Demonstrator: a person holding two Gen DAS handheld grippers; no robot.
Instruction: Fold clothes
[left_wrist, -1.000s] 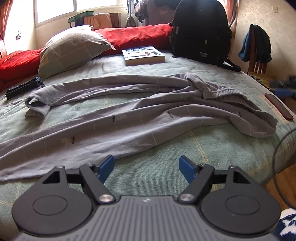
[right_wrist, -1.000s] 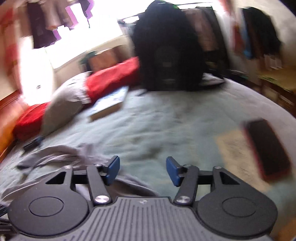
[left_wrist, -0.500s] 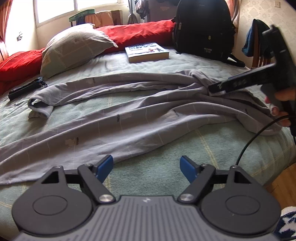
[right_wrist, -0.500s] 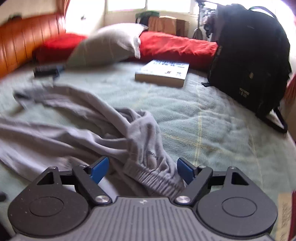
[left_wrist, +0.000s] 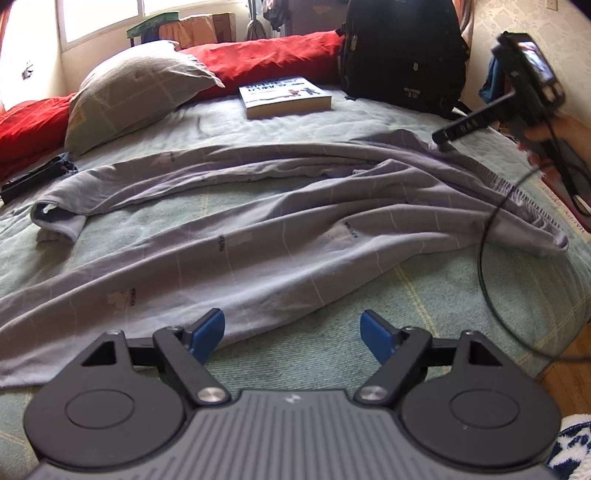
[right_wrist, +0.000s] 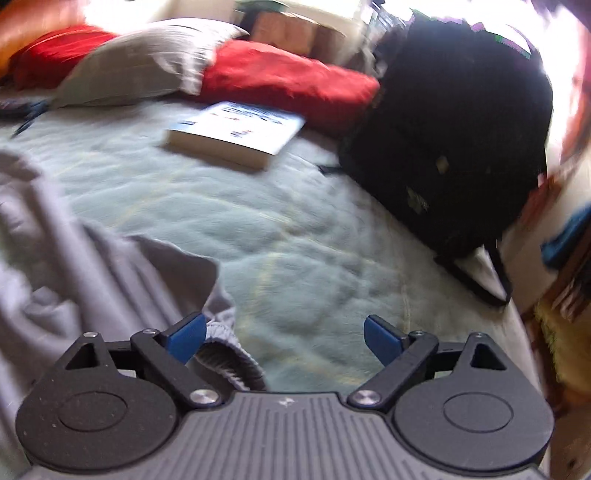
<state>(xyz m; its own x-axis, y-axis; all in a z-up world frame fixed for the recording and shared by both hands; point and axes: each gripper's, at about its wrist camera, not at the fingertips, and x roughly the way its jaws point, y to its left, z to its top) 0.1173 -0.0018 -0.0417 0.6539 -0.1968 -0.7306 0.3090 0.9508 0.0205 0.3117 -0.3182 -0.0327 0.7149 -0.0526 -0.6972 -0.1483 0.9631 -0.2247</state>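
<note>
Since half second ago right gripper (right_wrist: 282, 338) swung from waistband centre to its far edge; view blurred. Long grey soft cotton trousers (left_wrist: 258, 229) lie across centre of frame on pale green fleece blanket (left_wrist: 369, 325), wrinkled, elastic waistband at right. Folding seems not begun. Both jaws wide, holding nothing; left gripper (left_wrist: 293, 332) hovers low centre.

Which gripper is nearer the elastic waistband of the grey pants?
Right. The right gripper, open, is at the waistband, which lies by its left finger; the left gripper, open, is at the pants' near edge, far from it.
</note>
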